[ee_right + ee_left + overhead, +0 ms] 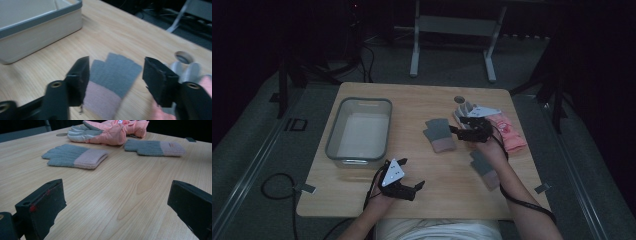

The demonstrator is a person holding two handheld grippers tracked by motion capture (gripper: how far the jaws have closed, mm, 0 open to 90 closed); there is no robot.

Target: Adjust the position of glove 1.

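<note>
The grey-rimmed translucent plastic bin (358, 131) at the left stands empty, and all the gloves lie on the wooden table (432, 200), so nothing is packed yet. The right gripper (113, 75) hovers, part-open and empty, over the grey-and-pink knitted glove (110, 80), mid-table between its jaws. The left gripper (115, 215) waits near the front edge, wide open and empty.

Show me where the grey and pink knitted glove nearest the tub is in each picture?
High view: the knitted glove lies mid-table, right of the tub.
Left gripper view: left of centre, in front of the padded pink glove.
Right gripper view: low in the middle, between the right gripper's black jaws.
Shared landmark: the padded pink glove, just past the knitted one.
</note>
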